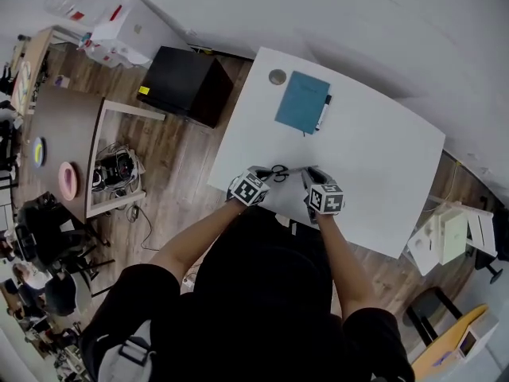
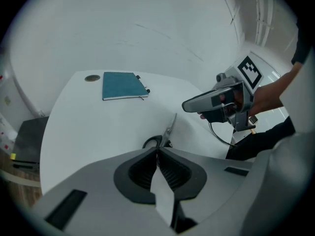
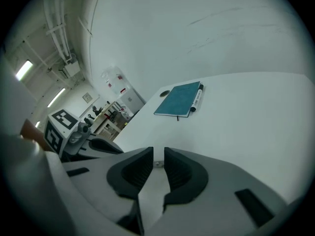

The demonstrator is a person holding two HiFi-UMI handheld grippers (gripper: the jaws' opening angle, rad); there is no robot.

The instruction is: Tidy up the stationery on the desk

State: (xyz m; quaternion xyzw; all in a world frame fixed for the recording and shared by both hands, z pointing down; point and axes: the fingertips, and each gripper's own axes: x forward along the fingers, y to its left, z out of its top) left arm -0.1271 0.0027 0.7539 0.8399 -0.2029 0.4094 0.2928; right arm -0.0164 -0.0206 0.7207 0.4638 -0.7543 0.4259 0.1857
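While the teal notebook [image 1: 302,102] and the pen [image 1: 324,111] touching its side look squared away at the far end of the desk [image 1: 382,165], the scissors [image 1: 280,172] lie loose near the front edge between the two grippers. So I'd call this roughly halfway, with the scissors left to sort.

The left gripper [image 2: 157,149] has its fingers [image 2: 170,173] clenched together, and the scissors' handle sits right at their tips. I don't see anything pinched between them, but honestly it's a close call. The right gripper [image 3: 157,154] has its fingers [image 3: 135,173] released, with a narrow gap and nothing in it, and it's up off the desk.

Hard to make out:
- The person's body covers the desk's near edge from the head view, so anything there is hidden.
- No pen pot or tray shows up anywhere.
- The little round thing [image 1: 277,76] by the notebook might be a cable hole.
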